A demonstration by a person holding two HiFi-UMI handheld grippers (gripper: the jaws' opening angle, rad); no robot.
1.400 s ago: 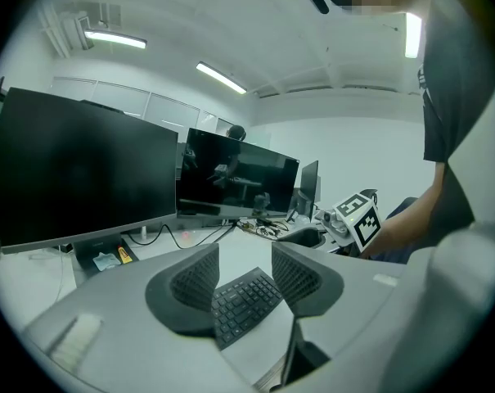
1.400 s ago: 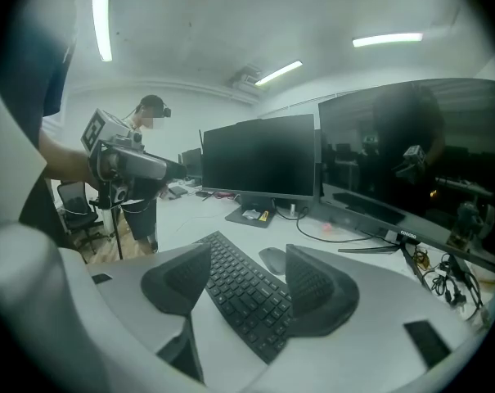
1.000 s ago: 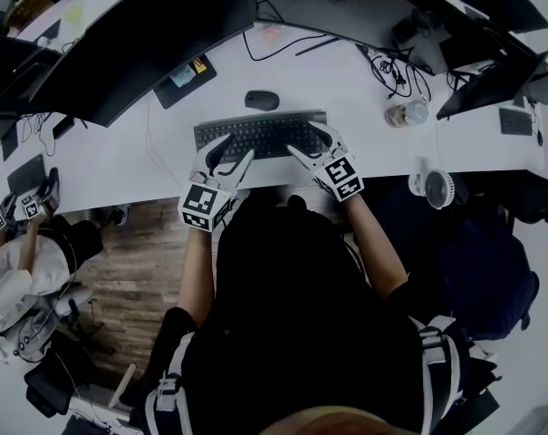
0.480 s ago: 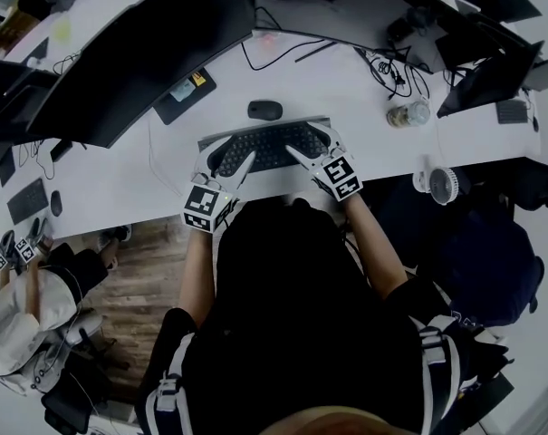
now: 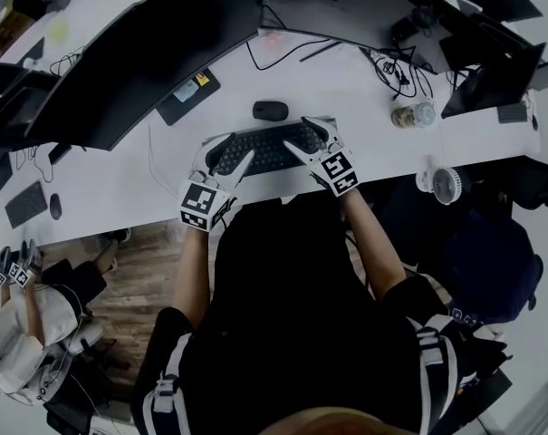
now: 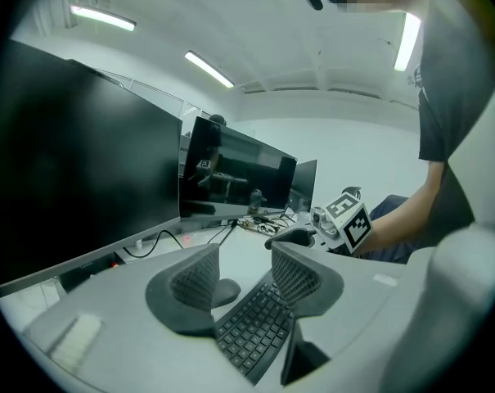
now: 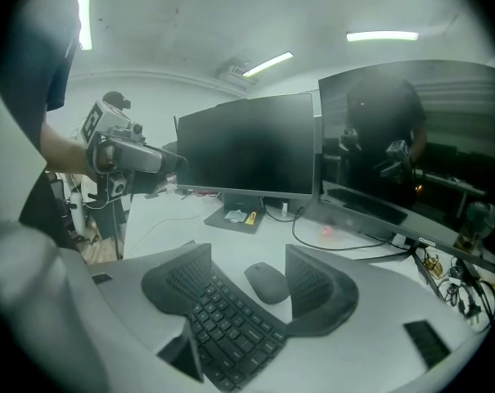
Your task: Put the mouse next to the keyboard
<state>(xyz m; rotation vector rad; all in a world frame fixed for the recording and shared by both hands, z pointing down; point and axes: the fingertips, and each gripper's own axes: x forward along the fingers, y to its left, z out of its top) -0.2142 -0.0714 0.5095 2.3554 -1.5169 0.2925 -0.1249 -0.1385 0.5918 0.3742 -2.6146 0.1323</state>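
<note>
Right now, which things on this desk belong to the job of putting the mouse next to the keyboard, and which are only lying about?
For the job:
mouse; keyboard; left gripper and right gripper, both open with nothing gripped.

Only lying about:
big monitor; cables; jar; small fan; laptop.

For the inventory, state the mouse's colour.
Dark grey; the mouse shows best in the right gripper view.
</note>
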